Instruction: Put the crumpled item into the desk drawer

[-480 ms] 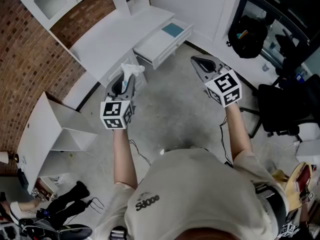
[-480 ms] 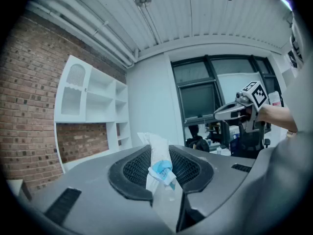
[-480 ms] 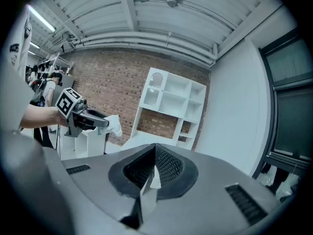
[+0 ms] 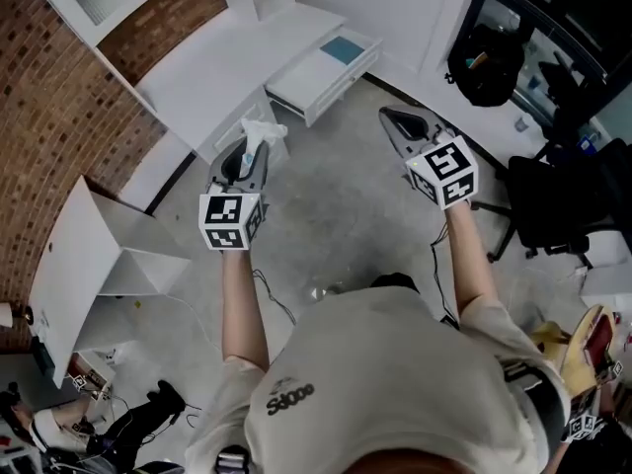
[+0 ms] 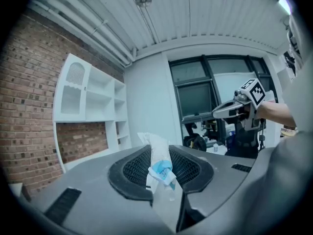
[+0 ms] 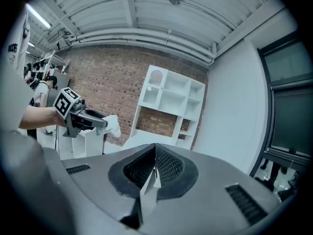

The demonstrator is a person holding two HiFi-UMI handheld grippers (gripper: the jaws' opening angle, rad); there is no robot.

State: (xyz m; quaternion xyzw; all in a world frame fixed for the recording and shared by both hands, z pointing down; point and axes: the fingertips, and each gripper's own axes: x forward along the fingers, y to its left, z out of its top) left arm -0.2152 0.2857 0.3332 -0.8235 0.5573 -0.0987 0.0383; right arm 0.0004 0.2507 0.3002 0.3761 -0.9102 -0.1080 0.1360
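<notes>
The left hand-held gripper (image 4: 253, 154) is clenched on the crumpled item (image 4: 263, 132), a white wad with a pale blue patch. In the left gripper view the crumpled item (image 5: 159, 163) is pinched between the two dark ribbed pads, and its top pokes out past the jaw tips. The right gripper view shows the same grasp from the side, with the white wad (image 6: 111, 124) bunched at the tip of the left hand-held gripper (image 6: 102, 122).

In the head view the item hangs above the floor (image 4: 336, 205), just in front of the near edge of the white surface (image 4: 217, 67). The drawer (image 4: 314, 79) stands pulled open, farther off and to the right of the item. A blue object (image 4: 346, 49) lies at the drawer's far end.

The right hand-held gripper (image 4: 392, 119) is shut with nothing in it. In its own view the jaws (image 6: 155, 168) meet along one line. It is held out over the floor to the right of the drawer, well apart from the left one, and it shows at the right of the left gripper view (image 5: 218, 112).

A white shelf unit (image 6: 171, 99) stands on the surface against a brick wall (image 4: 49, 117). An open white cabinet (image 4: 99, 255) sits on the floor at the left. A black chair (image 4: 563, 205) stands at the right.
</notes>
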